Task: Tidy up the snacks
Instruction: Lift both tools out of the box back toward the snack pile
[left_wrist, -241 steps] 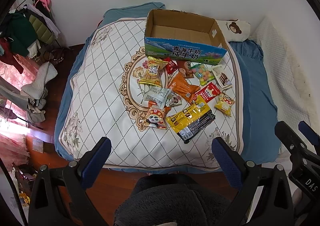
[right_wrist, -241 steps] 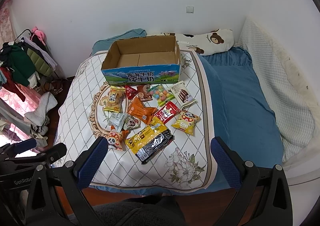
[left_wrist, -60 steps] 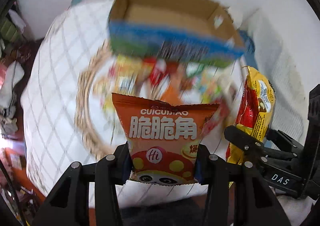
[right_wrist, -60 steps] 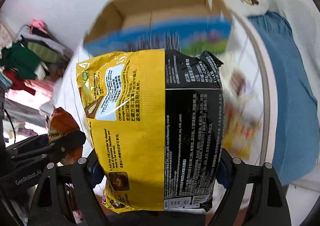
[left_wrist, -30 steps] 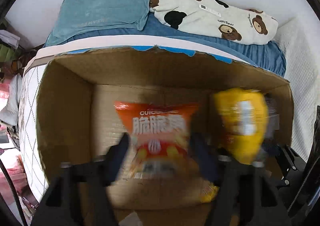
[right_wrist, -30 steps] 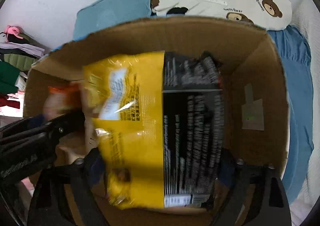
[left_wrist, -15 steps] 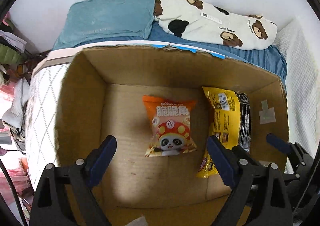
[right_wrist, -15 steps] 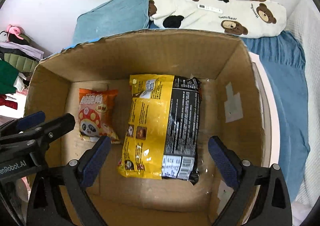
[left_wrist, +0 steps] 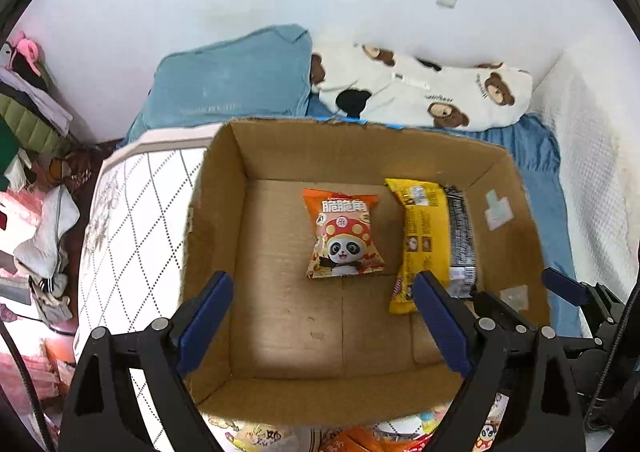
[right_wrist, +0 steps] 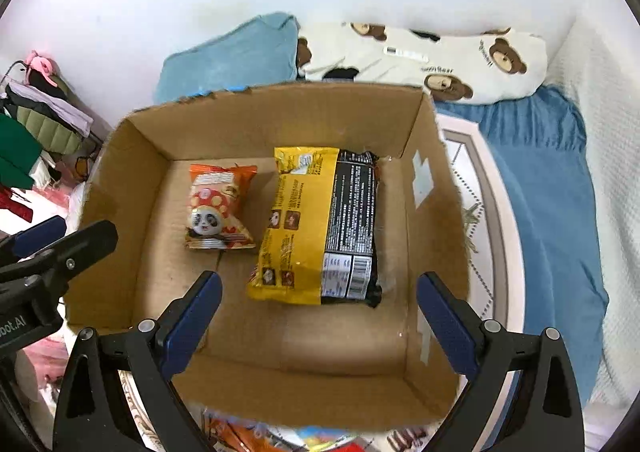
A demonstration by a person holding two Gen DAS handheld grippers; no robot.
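Observation:
An open cardboard box (left_wrist: 280, 332) (right_wrist: 152, 188) stands on the bed. Inside lie an orange panda snack bag (left_wrist: 342, 240) (right_wrist: 218, 208) and a yellow-and-black packet (left_wrist: 434, 240) (right_wrist: 320, 224), side by side on the box floor. My left gripper (left_wrist: 320, 320) is open and empty above the box's near half. My right gripper (right_wrist: 320, 316) is open and empty above the box, just in front of the yellow-and-black packet. Each gripper shows at the edge of the other's view.
More snack packets (left_wrist: 360, 436) (right_wrist: 280, 436) lie on the quilt in front of the box. A blue pillow (left_wrist: 236, 80) and a bear-print pillow (left_wrist: 432, 96) lie behind the box. Clothes (right_wrist: 28, 132) hang at the left.
Both grippers have pulled back and up from the box after letting go of the two packets, which now lie still inside. The box looks smaller and farther.

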